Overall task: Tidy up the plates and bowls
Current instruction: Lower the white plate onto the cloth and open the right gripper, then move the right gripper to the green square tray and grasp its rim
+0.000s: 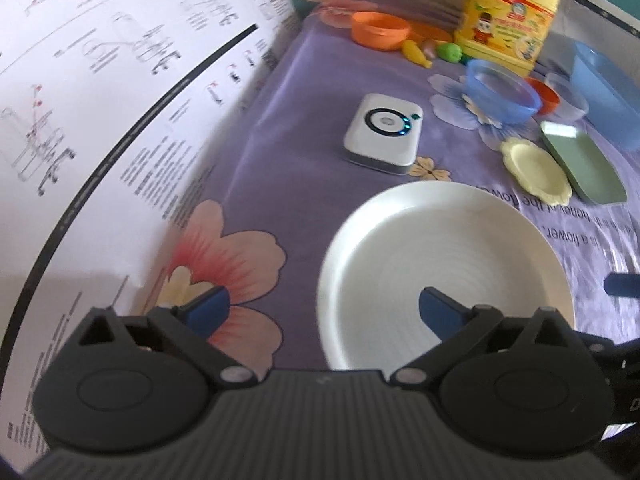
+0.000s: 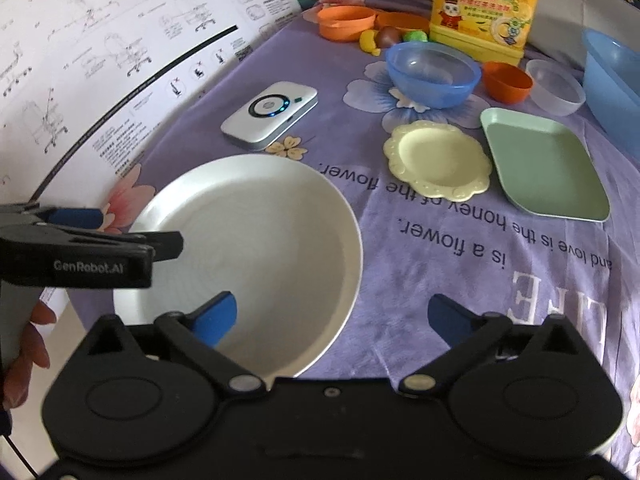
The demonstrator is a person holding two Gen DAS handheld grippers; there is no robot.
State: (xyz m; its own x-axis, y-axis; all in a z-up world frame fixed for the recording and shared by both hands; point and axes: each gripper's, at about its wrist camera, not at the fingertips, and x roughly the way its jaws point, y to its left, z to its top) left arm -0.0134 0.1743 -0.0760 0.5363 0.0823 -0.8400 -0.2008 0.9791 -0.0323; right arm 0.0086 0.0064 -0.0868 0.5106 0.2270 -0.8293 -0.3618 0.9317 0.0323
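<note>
The large white plate (image 2: 248,256) lies flat on the purple flowered cloth (image 2: 440,272). The right gripper (image 2: 332,316) has its jaws spread wide and holds nothing. Its left blue pad (image 2: 216,320) stands over the plate, near the rim at about 6 o'clock, and its right blue pad (image 2: 448,320) is over the bare cloth, outside the plate. So the right edge of the plate passes between the two pads, but I cannot tell if any pad touches it.

The left gripper (image 1: 324,312) is also wide open and empty. In the left wrist view its right pad (image 1: 440,312) is above the inside of the white plate (image 1: 444,272), and its left pad (image 1: 208,308) is over a pink flower of the cloth (image 1: 304,160), so the plate's left edge runs between them.

From the plate, at about 1 o'clock, there is a small yellow scalloped plate (image 2: 438,160), and just beside it at the right a green rectangular tray (image 2: 548,164). Further, at 12 to 1 o'clock, stand a blue bowl (image 2: 434,74), a small orange cup (image 2: 508,82) and a clear bowl (image 2: 556,88). A white device with a blue light (image 2: 272,114) lies at 12 o'clock, near the plate. A yellow detergent jug (image 2: 486,8) stands at the back.
</note>
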